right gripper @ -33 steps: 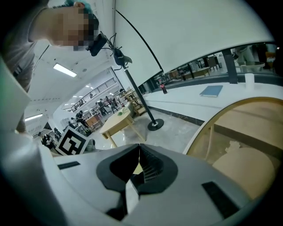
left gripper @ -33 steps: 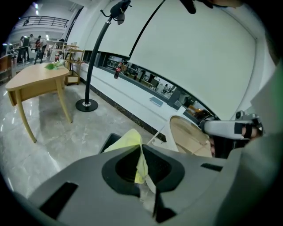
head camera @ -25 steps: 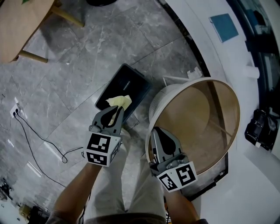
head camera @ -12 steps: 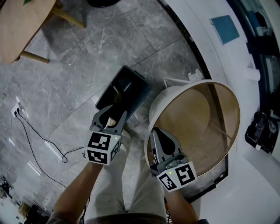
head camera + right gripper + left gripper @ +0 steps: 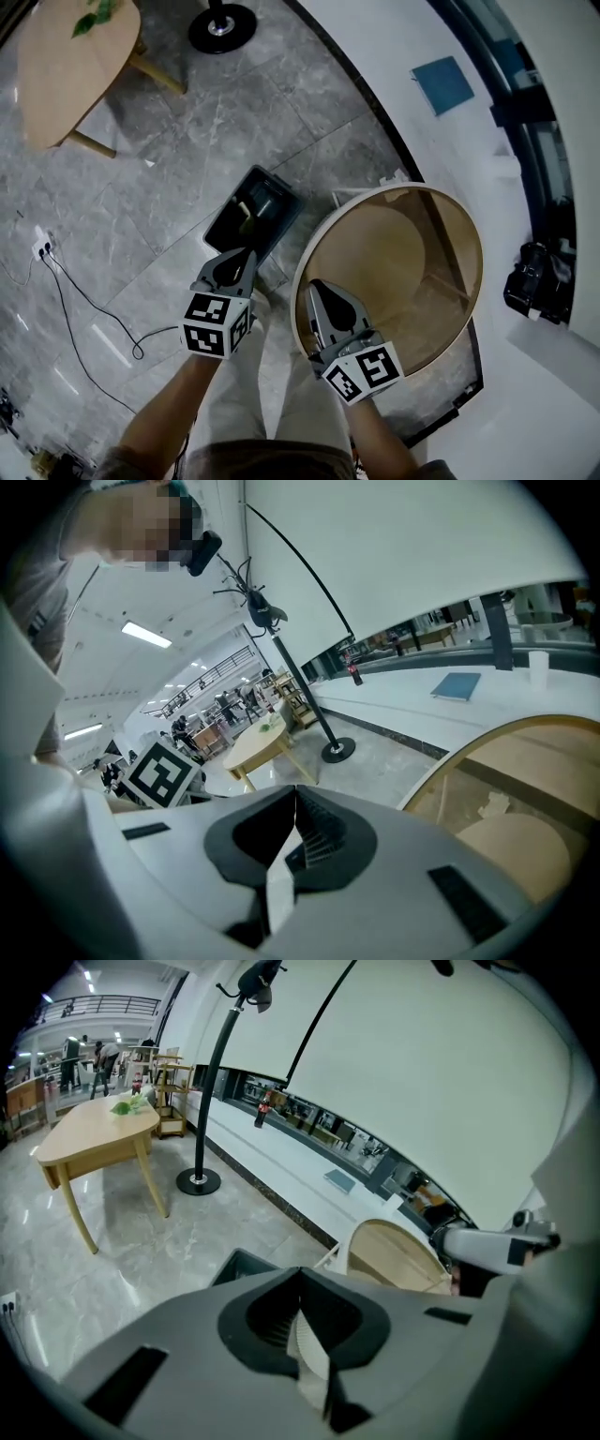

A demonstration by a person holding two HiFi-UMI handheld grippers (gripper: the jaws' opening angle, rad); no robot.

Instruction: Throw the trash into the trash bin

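- Grey marble floor [image 5: 141, 159] spreads out below.
- Left gripper [image 5: 242, 255]: its jaws have just been closing and now meet with nothing between them. It hangs over the near edge of the dark trash bin [image 5: 277, 199].
- Yellowish trash [image 5: 246, 217] lies inside that bin.
- Right gripper [image 5: 315, 286]: jaws together and empty, above the rim of a round wood-lined tub [image 5: 412, 244] just beside the bin.
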